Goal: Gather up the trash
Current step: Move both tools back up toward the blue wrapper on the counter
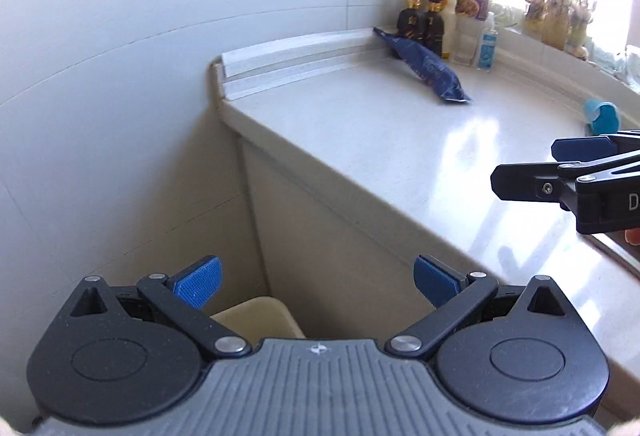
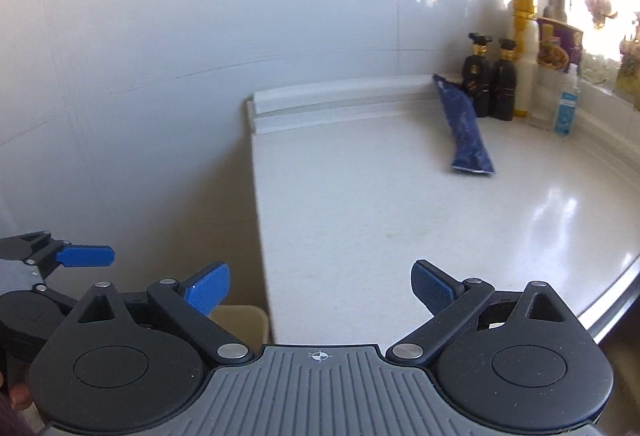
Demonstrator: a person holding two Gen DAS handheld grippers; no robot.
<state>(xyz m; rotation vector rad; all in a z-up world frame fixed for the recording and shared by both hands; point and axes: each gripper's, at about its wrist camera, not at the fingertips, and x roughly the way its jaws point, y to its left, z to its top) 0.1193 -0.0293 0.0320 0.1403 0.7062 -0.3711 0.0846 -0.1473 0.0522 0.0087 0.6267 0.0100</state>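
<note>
Wrapper (image 2: 464, 128) — dark blue, crinkled, long — lies on the counter (image 2: 360, 220) by the bottles (image 2: 490, 80). A beige bin (image 1: 260, 316) sits below, contents hidden. Left gripper (image 1: 316, 282) and right gripper (image 2: 320, 282) both gape wide, empty.

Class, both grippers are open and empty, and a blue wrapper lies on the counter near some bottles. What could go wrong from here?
1. The blue wrapper leans against the dark bottles; grabbing its far end could knock them over.
2. The wrapper is flat and thin, so open fingers may slide over it on the glossy counter.
3. The bin sits low beside the counter, mostly hidden; a drop could miss.
</note>
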